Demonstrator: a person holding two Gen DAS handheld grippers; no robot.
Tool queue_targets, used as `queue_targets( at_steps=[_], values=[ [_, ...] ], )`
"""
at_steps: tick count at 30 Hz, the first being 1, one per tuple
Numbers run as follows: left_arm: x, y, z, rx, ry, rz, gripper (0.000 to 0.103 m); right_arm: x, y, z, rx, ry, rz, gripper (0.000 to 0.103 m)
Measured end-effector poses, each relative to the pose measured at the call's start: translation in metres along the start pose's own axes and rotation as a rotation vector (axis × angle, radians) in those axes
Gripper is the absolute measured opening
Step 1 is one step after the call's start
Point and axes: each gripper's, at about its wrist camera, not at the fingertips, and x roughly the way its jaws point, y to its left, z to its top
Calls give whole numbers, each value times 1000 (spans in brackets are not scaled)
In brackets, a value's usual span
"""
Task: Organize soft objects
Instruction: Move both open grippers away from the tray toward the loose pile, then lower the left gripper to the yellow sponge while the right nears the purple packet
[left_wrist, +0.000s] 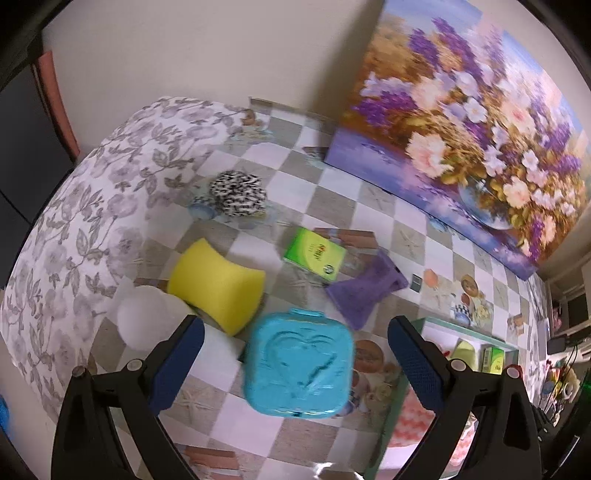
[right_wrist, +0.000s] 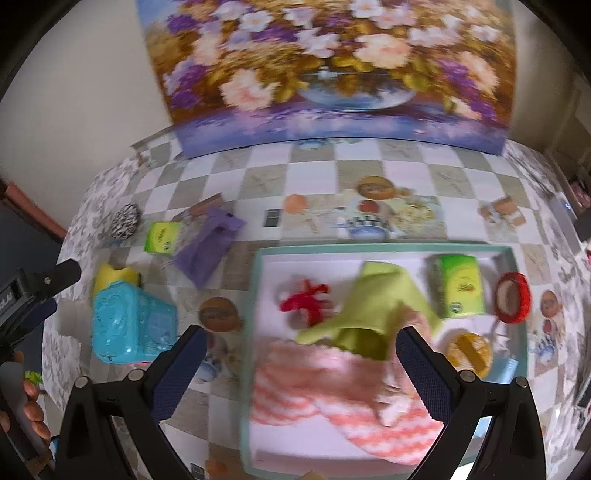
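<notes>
I think I am about halfway done. The tray (right_wrist: 258, 295) already has a pink and white cloth (right_wrist: 332, 376), a light green cloth (right_wrist: 373, 310), a red bow thing (right_wrist: 308, 299), a green packet (right_wrist: 458, 291), a red ring (right_wrist: 511, 297) and something round and orange (right_wrist: 469, 350) in it.

Still out on the table (left_wrist: 332, 192) are the yellow sponge (left_wrist: 218, 284), the purple cloth (left_wrist: 369, 291), another green packet (left_wrist: 314, 256), the black and white puff (left_wrist: 238, 194) and a white soft thing (left_wrist: 147, 317). The blue box (left_wrist: 297, 363) with a heart on it sits there too, touching the sponge. It looks hard to me, so maybe it stays.

My left gripper (left_wrist: 295, 373) is wide open and holds nothing. It hangs over the blue box. My right gripper (right_wrist: 301, 369) is wide open too, over the front of the tray, with nothing in it.

The left camera shows the white soft thing and the whole sponge. The right camera hides most of the sponge behind the box. Only the right camera shows the whole tray, and fingers (right_wrist: 33, 410) at its left edge.
</notes>
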Motion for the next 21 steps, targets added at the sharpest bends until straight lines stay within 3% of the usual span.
queue_targets(
  at_steps=[14,21],
  values=[
    [24,43,27,-25,51,5,100,19,38,17,-38,-41,108,103],
    [38,63,59,34,93,75,100,37,60,32,-53,-46,152,103]
  ],
)
